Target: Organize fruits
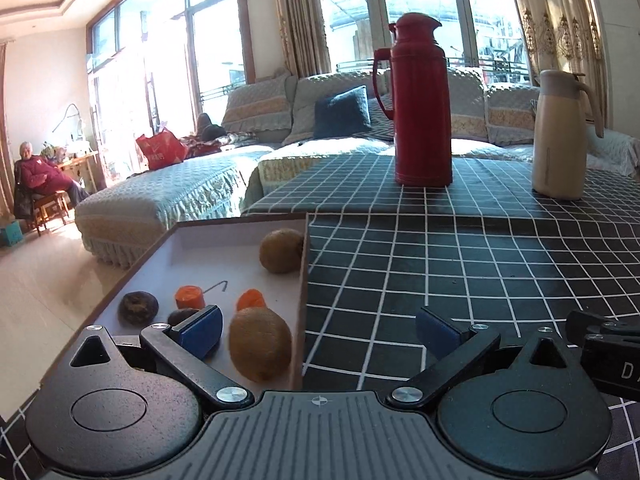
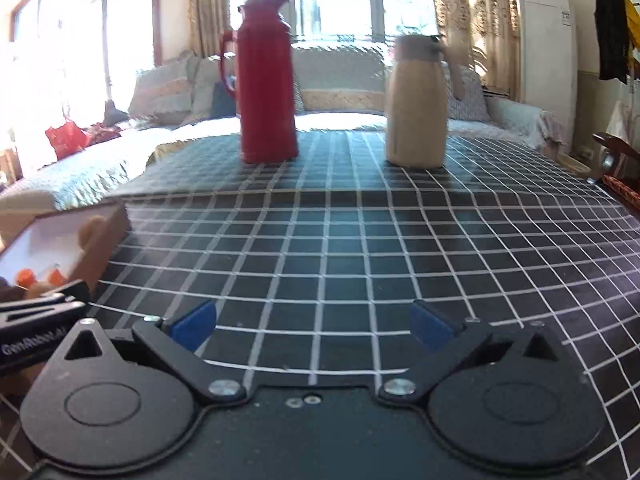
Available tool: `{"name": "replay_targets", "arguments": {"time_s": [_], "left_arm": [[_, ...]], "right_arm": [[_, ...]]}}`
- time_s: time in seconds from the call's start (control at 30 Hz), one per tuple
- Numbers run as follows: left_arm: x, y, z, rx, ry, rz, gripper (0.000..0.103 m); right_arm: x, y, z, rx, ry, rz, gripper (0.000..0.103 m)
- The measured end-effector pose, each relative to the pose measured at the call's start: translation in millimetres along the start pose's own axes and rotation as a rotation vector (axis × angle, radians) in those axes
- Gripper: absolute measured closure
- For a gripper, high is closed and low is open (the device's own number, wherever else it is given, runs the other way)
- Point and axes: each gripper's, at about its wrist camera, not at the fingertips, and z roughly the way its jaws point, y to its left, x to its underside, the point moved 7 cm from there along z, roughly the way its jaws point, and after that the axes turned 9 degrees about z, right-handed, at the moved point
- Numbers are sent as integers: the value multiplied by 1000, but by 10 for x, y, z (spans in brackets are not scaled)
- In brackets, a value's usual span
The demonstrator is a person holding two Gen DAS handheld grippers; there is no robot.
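Two kiwis (image 1: 260, 344) lie in the tray (image 1: 302, 280) with other fruit pieces.
Left tongs (image 1: 320, 330) and right tongs (image 2: 314, 324) gape wide, both empty, above the table (image 2: 360, 240).

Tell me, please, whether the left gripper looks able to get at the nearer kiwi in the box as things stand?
Probably yes. The left gripper is open and holds nothing, and the nearer kiwi lies just ahead of its left finger inside the box. The box wall beside the kiwi is close and may crowd the right finger.

dark fruit (image 1: 182, 316) half hidden, flasks (image 2: 268, 80) blurred
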Motion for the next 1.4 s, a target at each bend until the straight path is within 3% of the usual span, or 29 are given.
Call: {"name": "replay_targets", "arguments": {"time_s": [0.07,0.13,0.2,0.37,0.5,0.67,1.4], "left_arm": [[-20,314,-156,-42,-14,-27,1],[29,621,-224,-95,19,-36,1],[122,877,-247,-100,73,-56,0],[427,1327,-345,-136,119,-93,0],[620,1400,-339,-120,144,-101,0],[727,1359,-320,-104,145,-102,0],[702,1381,-293,-91,140,-111,0]], "right_arm": [[-55,308,-142,-68,-16,-46,0],[-36,654,-289,-134,-11,-93,1],[37,908,-402,-186,12,-115,1],[255,1231,-515,-219,68,-148,1],[330,1214,-535,-204,91,-128,1],[330,1226,-540,-179,56,-150,1],[481,1322,-432,-177,72,-112,0]]}}
